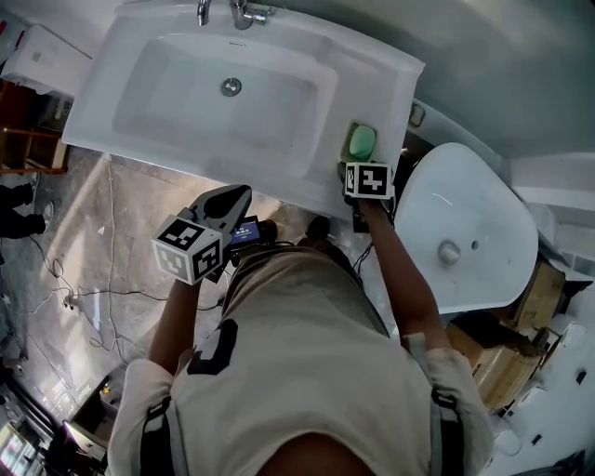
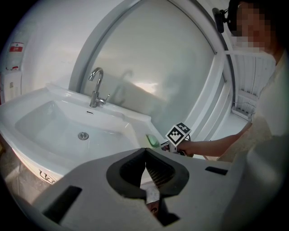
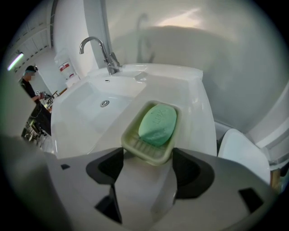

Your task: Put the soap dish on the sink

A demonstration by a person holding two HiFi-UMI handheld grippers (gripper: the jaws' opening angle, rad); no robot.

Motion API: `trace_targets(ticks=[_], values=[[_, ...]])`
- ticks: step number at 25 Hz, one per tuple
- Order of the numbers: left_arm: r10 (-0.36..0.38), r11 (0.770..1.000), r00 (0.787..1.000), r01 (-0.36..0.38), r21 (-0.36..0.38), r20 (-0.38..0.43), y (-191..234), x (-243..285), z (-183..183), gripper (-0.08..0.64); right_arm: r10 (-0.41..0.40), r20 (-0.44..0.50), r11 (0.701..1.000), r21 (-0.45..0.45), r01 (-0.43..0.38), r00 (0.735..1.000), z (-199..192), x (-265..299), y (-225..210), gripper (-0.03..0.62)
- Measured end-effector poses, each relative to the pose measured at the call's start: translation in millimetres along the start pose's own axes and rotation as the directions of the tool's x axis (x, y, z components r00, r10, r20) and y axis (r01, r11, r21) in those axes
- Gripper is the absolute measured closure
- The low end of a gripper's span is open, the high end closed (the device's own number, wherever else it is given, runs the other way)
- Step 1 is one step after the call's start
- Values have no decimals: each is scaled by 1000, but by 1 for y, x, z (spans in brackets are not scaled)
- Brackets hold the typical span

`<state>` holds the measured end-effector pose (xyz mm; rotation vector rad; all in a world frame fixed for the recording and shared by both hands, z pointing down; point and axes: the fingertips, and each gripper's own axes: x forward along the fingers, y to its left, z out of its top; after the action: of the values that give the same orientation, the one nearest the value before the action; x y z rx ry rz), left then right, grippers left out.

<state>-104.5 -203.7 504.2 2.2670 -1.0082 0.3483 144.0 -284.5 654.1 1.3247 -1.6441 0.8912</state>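
Note:
A pale yellow-green soap dish (image 3: 153,135) holding a green bar of soap (image 3: 158,122) rests on the right ledge of the white sink (image 3: 194,90). In the head view the soap dish (image 1: 361,141) lies near the sink's (image 1: 381,74) front right corner. My right gripper (image 3: 148,151) points steeply down at it, and the dish's near end sits between the fingertips, touching both. In the head view the right gripper (image 1: 361,167) shows just in front of the dish. My left gripper (image 1: 244,192) hangs shut and empty before the sink's front edge; in its own view the left gripper (image 2: 145,151) faces the basin.
A chrome faucet (image 1: 237,11) stands at the back of the basin, with the drain (image 1: 231,86) in the middle. A white toilet (image 1: 465,223) sits close to the sink's right side. Cardboard boxes (image 1: 521,335) and cables (image 1: 84,288) lie on the floor.

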Motion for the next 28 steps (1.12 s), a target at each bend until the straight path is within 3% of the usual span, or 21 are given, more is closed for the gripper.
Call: trace_targets(ticks=[15,23,26,28], values=[[-17,1000,1000,17,3,-21,-5,11,-2,540,20,3,999,38,-20,1000,20,9,3,281],[-7,1000,1000,7,2,-9,1,7,2,540,16,56,1000,2,-16,998,27,-2,-3,319],[1,1000,1000,-1,4,1,9,3,5,540,42,98,999,29,-45,994,28,-17,-1,327],[3,1000,1000,-3,5,6,13,0,8,540,75,132,995,54,-83,988,28,-30,3,367]])
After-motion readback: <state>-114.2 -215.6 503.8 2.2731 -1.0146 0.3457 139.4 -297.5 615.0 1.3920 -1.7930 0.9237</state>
